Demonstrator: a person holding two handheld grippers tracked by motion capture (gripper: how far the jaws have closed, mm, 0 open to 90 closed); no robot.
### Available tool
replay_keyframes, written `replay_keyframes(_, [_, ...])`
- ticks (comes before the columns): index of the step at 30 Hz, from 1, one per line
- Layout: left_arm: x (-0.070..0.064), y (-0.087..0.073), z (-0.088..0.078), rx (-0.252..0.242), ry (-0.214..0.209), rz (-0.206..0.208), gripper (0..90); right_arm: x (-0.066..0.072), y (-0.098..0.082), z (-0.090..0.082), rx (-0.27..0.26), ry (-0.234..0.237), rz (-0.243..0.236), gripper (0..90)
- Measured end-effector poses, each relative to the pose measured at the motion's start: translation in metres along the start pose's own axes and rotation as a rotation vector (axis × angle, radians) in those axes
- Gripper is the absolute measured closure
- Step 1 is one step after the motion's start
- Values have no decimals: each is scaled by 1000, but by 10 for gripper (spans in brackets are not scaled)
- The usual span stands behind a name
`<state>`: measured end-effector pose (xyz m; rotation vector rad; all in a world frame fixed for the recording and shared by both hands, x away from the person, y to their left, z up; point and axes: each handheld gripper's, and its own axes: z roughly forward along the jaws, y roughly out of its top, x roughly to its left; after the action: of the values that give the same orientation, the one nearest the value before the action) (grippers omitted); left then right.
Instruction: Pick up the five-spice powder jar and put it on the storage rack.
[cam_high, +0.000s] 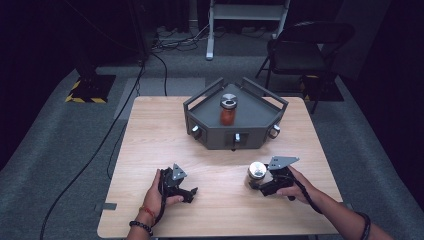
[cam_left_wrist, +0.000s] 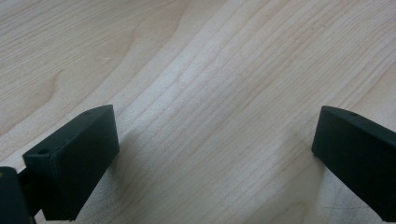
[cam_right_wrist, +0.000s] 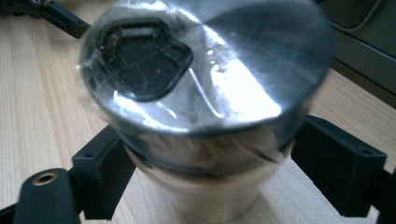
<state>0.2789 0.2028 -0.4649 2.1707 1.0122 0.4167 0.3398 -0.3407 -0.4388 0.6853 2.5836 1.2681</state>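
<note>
The jaws of the right gripper (cam_right_wrist: 210, 186) stand at a middling width on either side of a jar (cam_right_wrist: 205, 140), just under its shiny lid (cam_right_wrist: 205, 60); the picture is blurred there, and I cannot tell whether the pads press the glass or sit a hair off it. The jaws of the left gripper (cam_left_wrist: 212, 154) stand wide apart with nothing but bare table (cam_left_wrist: 196, 70) between them. The jar stands upright between the right jaws, near the table's front edge; ahead of the jaws, well apart, a grey tray (cam_high: 200, 102) holds a second jar (cam_high: 228, 111) with red contents. The main risk, as I judge it, is a poor hold: the jaws meet the jar high, close to the lid's rim, where smooth round glass gives little purchase. If the jar is lifted before the pads bear firmly, it could slip down between them or swing and tip. A grip that lands partly on the lid's edge could skid off it. Pale contents seem to fill the lower part, so the weight hangs below the jaws, which would make a tilt worse. Carried toward the tray, the jar could strike the tray's raised wall or knock the red jar if it travels too low. The left gripper rests to one side of the right jaws, too far to steady anything.
</note>
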Motion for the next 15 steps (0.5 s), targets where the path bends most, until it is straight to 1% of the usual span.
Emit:
replay_keyframes(3, [0,0,0,0,0,0,5,1,-2,4,-10,-4,1,202])
replay_keyframes(4, [0,0,0,1,1,0,5,2,-3,5,-21,-5,2,215])
replay_keyframes(5, [0,0,0,1,0,0,5,1,-6,5,-34,4,6,249])
replay_keyframes(7, [0,0,0,0,0,0,5,2,-9,8,-49,7,3,273])
replay_keyframes(8, [0,0,0,0,0,0,5,4,-11,9,-52,-2,-6,284])
replay_keyframes(11, [0,0,0,0,1,0,5,2,-14,10,-63,7,-7,287])
replay_keyframes(15, [0,0,0,0,0,0,5,4,-15,10,-70,0,-23,295])
